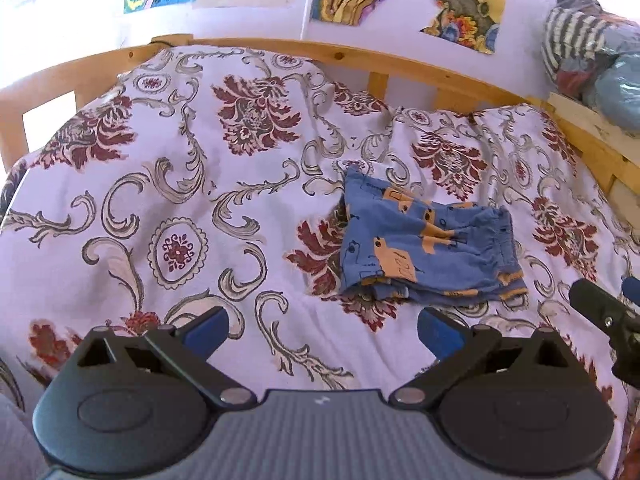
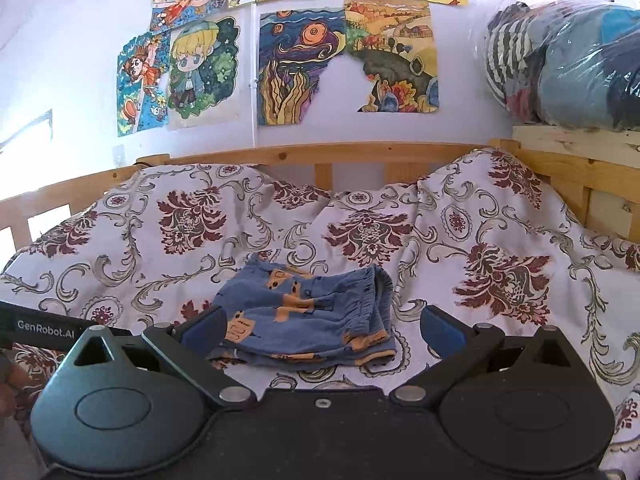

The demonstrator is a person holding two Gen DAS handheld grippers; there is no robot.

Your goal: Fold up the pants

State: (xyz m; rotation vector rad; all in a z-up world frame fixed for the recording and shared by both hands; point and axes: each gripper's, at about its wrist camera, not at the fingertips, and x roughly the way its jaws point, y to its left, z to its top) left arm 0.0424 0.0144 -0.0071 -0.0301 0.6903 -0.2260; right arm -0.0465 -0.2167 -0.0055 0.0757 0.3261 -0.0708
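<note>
The pants (image 2: 308, 316) are seen lying on the bed, on a bedspread (image 2: 460, 240) patterned with dark red flowers and grey scrolls, directly ahead of the right gripper (image 2: 322, 334), whose blue-padded fingers (image 2: 442, 330) are spread wide with nothing between them. In the right wrist view the near edge of the garment is framed between the two fingers, and its left near corner is partly covered by the left finger; whether cloth is touched there cannot be told. The left gripper (image 1: 322, 330) is likewise held wide and empty, and from its view the pants (image 1: 428, 248) are found ahead and to the right of it, just beyond its right finger, clear of both pads. The garment is shown folded into a compact, roughly square bundle of several layers, made of blue fabric printed with orange shapes outlined in black. A gathered elastic waistband (image 1: 506, 240) is seen along the right side, and stacked edges with orange trim are visible at the near side. Part of the right gripper (image 1: 600, 312) is seen at the right margin of the left wrist view. A wooden bed rail (image 2: 320, 152) is seen behind the bedspread.
</note>
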